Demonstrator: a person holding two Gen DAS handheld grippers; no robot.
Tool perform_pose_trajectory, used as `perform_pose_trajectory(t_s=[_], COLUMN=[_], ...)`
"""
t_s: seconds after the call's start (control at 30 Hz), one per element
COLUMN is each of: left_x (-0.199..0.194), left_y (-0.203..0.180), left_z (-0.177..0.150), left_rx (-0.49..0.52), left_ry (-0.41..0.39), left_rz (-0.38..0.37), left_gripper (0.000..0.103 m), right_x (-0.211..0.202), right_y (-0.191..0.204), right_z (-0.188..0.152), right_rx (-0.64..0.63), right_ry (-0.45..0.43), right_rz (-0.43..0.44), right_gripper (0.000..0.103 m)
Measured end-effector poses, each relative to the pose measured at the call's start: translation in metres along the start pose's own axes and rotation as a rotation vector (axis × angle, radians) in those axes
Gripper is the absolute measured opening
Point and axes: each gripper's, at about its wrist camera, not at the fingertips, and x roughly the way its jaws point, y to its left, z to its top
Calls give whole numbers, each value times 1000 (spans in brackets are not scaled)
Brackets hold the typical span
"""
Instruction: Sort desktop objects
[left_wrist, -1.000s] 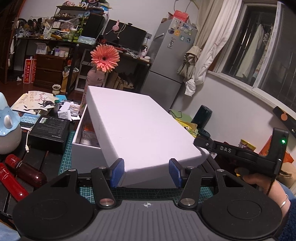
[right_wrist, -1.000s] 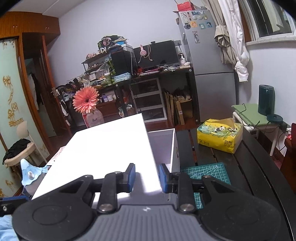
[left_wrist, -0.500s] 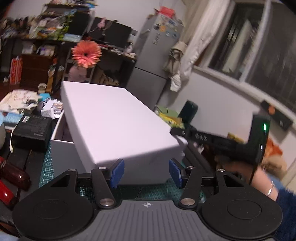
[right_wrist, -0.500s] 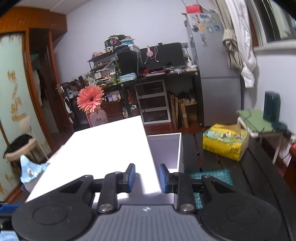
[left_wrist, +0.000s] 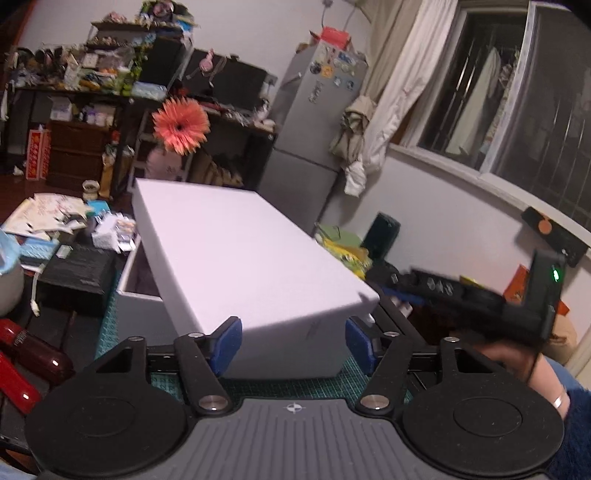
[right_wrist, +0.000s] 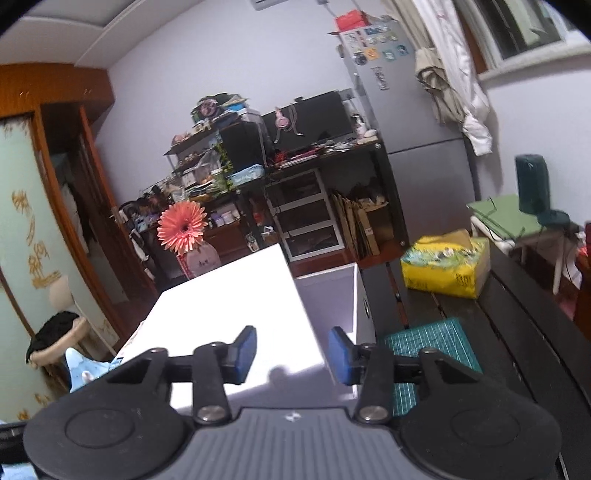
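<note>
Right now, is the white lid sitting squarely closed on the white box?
No, the white lid lies skewed across the white box, leaving its left side open.

1. The left gripper (left_wrist: 293, 341) has its blue-padded fingers (left_wrist: 227, 343) spread wide on either side of the near end of a white lid (left_wrist: 243, 258).
2. The lid sits tilted and askew over a white box (left_wrist: 138, 306), leaving the box's left side uncovered.
3. The box stands on a green cutting mat (left_wrist: 295, 386) near the desk's front edge.
4. The right gripper (left_wrist: 402, 291) (blurred) reaches toward the lid's right corner.
5. A black box (left_wrist: 75, 273) and dark red bottles (left_wrist: 35, 356) lie at the desk's left edge.
</note>
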Motion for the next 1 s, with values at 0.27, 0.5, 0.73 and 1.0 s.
perform_pose_trajectory(t_s=[0.27,0.5,0.73,1.0], left_x=[-10,-16,-18,-15], left_y=[12,17,21,34], left_z=[7,9,8,10], left_rx=[-15,-7,-13,-120], left_ry=[-64,-101,-109,-61], left_rz=[89,206,284,279], left_gripper=[77,83,84,83], right_x=[-3,11,30,49], right_y=[-14,-24,-23,-13], right_z=[-22,-42,-61,-78], right_rx=[289,441,601,739], right_ry=[64,152,195,214], right_rz=[94,138,246,334], right_gripper=[62,63,63,60])
